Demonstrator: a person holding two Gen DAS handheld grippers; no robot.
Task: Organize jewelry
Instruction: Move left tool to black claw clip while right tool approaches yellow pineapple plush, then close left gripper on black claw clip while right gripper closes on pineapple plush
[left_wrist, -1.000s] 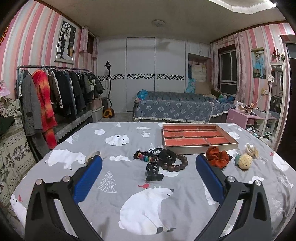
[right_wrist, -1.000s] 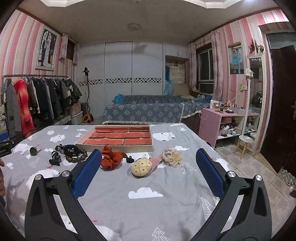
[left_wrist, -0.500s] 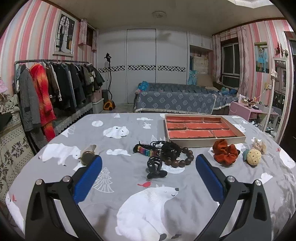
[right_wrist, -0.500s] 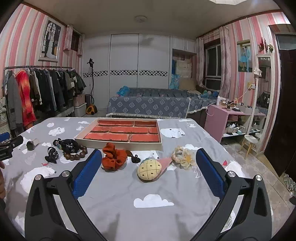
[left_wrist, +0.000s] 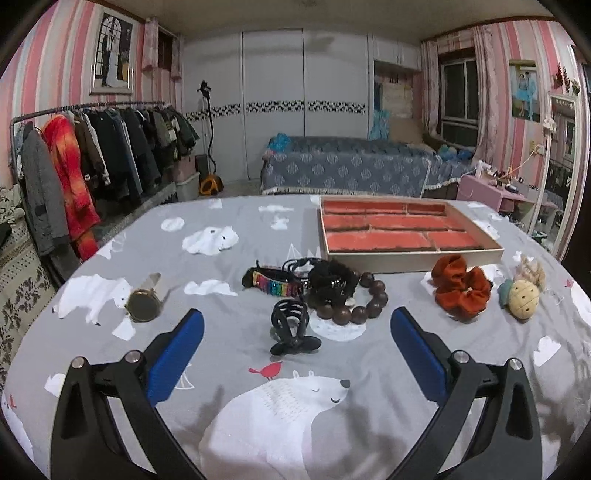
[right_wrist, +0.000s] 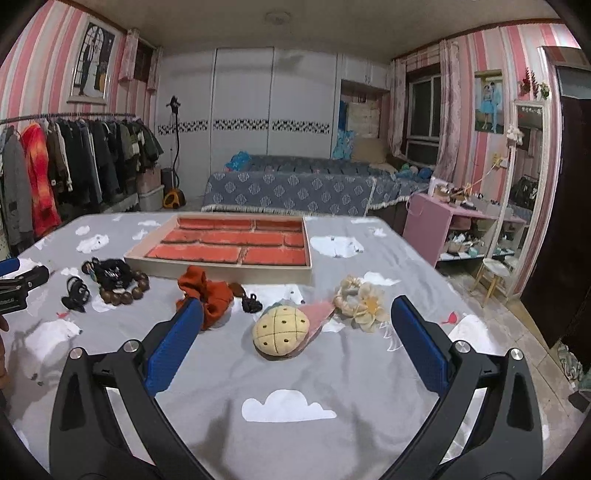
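Orange felt lines the tray (left_wrist: 410, 254) at the far side of the table (left_wrist: 229, 387), its compartments all bare, so I judge the sorting not yet begun; both tools hang over the cloth in approach. Left tool (left_wrist: 295, 345) gapes wide and holds nothing, the black claw clip (left_wrist: 291, 326) lying just beyond its tips; right tool (right_wrist: 297, 334) is equally spread and empty, with the pineapple charm (right_wrist: 281, 330) between its fingers' line. Next move, I think: drop onto the clip, close across its body, carry it far-right to a compartment. Counted: one tray; one claw clip; one bead bracelet (left_wrist: 352, 302); one rainbow band (left_wrist: 275, 283); one black tangle (left_wrist: 328, 278), contents unclear; one watch (left_wrist: 144, 301) at left; one orange scrunchie (left_wrist: 461, 288); one pineapple charm; one cream flower tie (right_wrist: 360, 299); one small dark piece (right_wrist: 250, 301) near the scrunchie.
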